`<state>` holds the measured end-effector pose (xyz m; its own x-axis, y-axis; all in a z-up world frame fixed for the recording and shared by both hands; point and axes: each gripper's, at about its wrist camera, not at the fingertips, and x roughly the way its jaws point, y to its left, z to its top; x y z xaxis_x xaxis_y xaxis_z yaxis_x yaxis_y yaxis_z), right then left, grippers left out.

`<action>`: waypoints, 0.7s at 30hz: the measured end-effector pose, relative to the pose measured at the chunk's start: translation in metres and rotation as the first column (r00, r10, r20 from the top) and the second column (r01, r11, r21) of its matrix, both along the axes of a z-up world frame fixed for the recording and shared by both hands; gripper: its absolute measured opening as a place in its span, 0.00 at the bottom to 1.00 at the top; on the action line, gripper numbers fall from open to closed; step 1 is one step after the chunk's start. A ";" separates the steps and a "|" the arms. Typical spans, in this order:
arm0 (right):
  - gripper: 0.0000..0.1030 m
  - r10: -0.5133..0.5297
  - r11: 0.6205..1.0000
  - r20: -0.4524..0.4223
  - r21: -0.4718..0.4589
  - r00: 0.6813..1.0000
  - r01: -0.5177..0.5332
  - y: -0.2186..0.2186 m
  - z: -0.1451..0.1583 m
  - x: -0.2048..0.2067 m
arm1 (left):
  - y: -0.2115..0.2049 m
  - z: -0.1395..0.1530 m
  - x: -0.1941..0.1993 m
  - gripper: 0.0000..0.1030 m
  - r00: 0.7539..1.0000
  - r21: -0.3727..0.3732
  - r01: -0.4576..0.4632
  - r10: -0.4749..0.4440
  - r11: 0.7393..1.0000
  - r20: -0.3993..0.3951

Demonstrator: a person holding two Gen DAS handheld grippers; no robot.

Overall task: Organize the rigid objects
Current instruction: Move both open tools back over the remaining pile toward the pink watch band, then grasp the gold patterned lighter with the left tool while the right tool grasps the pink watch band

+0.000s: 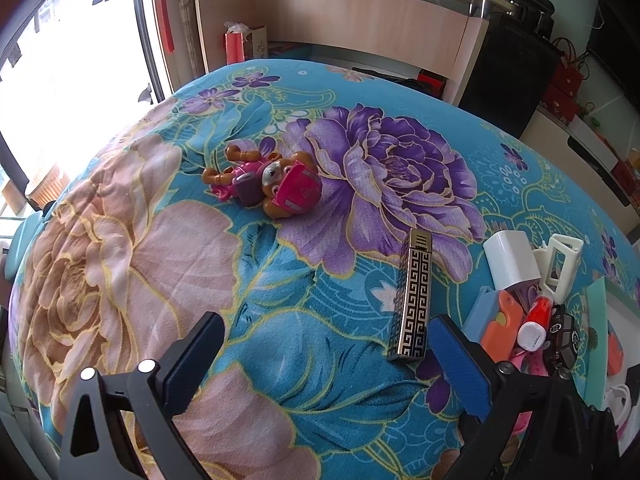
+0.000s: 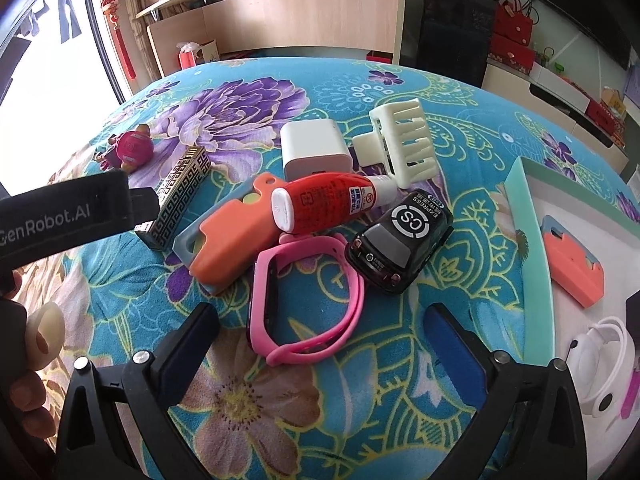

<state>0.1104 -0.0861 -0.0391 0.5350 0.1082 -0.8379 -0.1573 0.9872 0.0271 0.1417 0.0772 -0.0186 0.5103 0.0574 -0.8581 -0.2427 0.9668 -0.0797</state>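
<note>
Right gripper (image 2: 320,336) was spread wide and empty, with the pink watch band (image 2: 304,300) lying flat just ahead between its fingers, long axis running away from the camera; the right was the nearer hand. Left gripper (image 1: 324,360) was also wide, empty, beside the patterned lighter (image 1: 412,300). Only the right view showed the teal tray (image 2: 528,208); only the left view showed the toy pup (image 1: 272,184) clearly.

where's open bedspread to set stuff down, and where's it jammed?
Free: the wide stretch of bedspread between the toy pup and the left gripper, bordered on the right by the patterned bar. Crowded: charger, hair clip, red tube, orange case, pink band and toy car touch or overlap. Tray lies right.
</note>
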 end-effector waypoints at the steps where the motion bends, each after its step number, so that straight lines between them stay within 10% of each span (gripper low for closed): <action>1: 0.99 0.001 1.000 0.006 -0.006 1.000 -0.001 0.001 0.001 0.000 | 0.000 0.000 0.001 1.00 1.000 -0.001 0.001 -0.001 1.000 0.001; 16: 0.66 0.023 1.000 0.047 -0.022 0.999 -0.022 -0.001 0.005 0.001 | -0.029 -0.012 0.030 0.99 0.995 0.027 0.097 -0.097 0.995 0.001; 21: 0.66 0.024 1.000 0.046 -0.011 0.999 -0.024 -0.001 0.003 0.002 | -0.035 -0.016 0.033 0.83 0.994 0.058 0.110 -0.110 0.992 -0.006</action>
<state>0.1122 -0.0870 -0.0359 0.5706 0.1132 -0.8134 -0.1820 0.9832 0.0092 0.1743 0.0419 -0.0344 0.5135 0.0507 -0.8566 -0.1349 0.9906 -0.0222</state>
